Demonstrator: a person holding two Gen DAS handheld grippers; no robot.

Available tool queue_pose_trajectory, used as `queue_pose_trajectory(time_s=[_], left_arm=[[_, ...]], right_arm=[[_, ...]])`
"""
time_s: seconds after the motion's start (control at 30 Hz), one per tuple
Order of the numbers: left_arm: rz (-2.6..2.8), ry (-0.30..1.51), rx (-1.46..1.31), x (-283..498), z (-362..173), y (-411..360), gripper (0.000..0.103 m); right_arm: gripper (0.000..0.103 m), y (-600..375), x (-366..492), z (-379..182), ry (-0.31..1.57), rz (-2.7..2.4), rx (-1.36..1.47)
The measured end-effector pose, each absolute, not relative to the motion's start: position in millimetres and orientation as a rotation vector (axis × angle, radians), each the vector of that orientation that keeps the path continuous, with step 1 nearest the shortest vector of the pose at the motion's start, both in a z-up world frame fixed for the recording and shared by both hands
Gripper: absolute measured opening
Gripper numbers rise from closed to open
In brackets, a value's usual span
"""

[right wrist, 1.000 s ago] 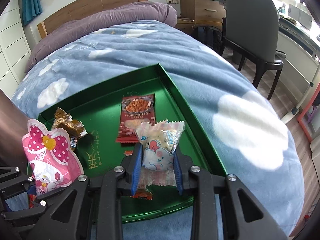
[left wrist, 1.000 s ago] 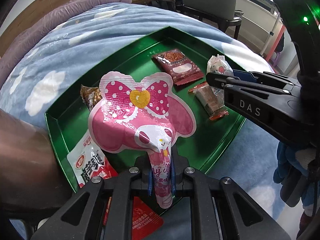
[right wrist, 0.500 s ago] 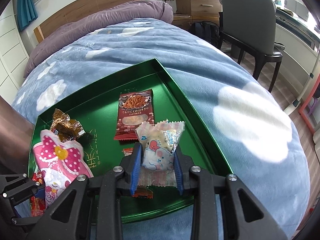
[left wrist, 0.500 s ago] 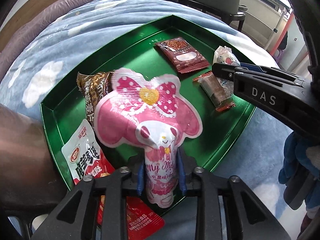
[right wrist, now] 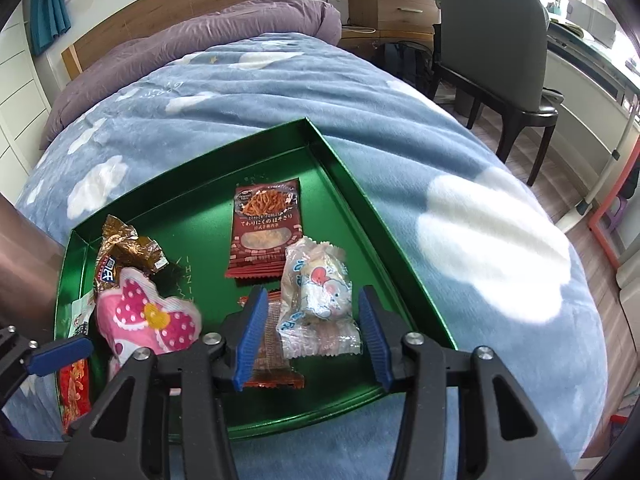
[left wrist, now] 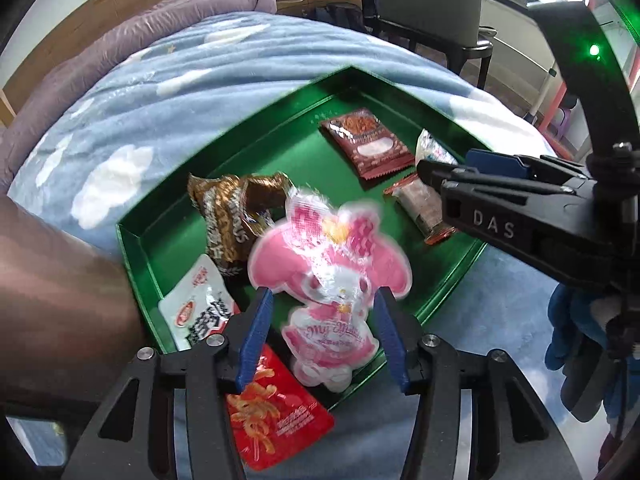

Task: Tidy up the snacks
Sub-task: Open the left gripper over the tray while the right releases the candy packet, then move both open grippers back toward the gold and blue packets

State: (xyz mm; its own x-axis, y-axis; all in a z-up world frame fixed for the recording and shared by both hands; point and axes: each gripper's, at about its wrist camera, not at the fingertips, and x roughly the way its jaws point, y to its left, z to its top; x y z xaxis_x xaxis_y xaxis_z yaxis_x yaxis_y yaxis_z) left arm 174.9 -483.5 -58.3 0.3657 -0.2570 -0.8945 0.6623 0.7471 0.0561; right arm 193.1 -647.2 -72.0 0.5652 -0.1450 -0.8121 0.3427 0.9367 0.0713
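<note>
- Green tray (right wrist: 362, 192): rests on a blue blanket with white clouds (right wrist: 460, 216) spread over the bed; holds all but one of the snacks.
- Left gripper (left wrist: 324, 332): tipped steeply down over the tray's near left end; jaws opening, blue pads clear of the packet on both sides.
- Pink character packet (left wrist: 330, 276): between the left gripper's fingers, touched by neither pad; blurred, its lower end on the tray's near rim.
- Right gripper (right wrist: 312, 332): angled down over the tray's near right part; jaws opening wide, nothing pressed.
- Clear-wrapped pastry with cartoon print (right wrist: 316, 300): lies on the tray between the right gripper's fingers, free of both pads, partly over an orange-edged bar (right wrist: 272, 356).
- Dark red noodle snack packet (right wrist: 266, 228): flat at the tray's middle, beyond the pastry.
- Brown crinkled wrapper (left wrist: 236, 216): at the tray's left end, just behind the pink packet.
- White pouch with red logo (left wrist: 200, 308): tray's near left corner.
- Red packet (left wrist: 276, 412): off the tray, on the blanket under the left gripper.
- Grey chair (right wrist: 492, 40): beside the bed, well apart.
</note>
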Motion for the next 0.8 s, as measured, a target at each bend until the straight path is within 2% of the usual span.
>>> queue_pose_trajectory(time_s=[0.3, 0.57, 0.67, 0.73, 0.8], left_arm=[[-0.617, 0.975, 0.446, 164, -18, -472, 0.049], [-0.644, 0.834, 0.413, 131, 62, -441, 0.049], [-0.643, 0.780, 0.395, 117, 94, -420, 0.051], [-0.639, 0.751, 0.382, 110, 110, -403, 0.054], [-0.630, 0.728, 0.375, 101, 124, -385, 0.055]], right_arm=[[0.076, -637, 174, -31, 0.886, -0.313, 0.212], [0.078, -614, 131, 52, 0.763, -0.306, 0.184], [0.082, -599, 112, 82, 0.711, -0.302, 0.173], [0.092, -586, 96, 104, 0.674, -0.299, 0.160], [0.093, -572, 78, 123, 0.640, -0.288, 0.154]])
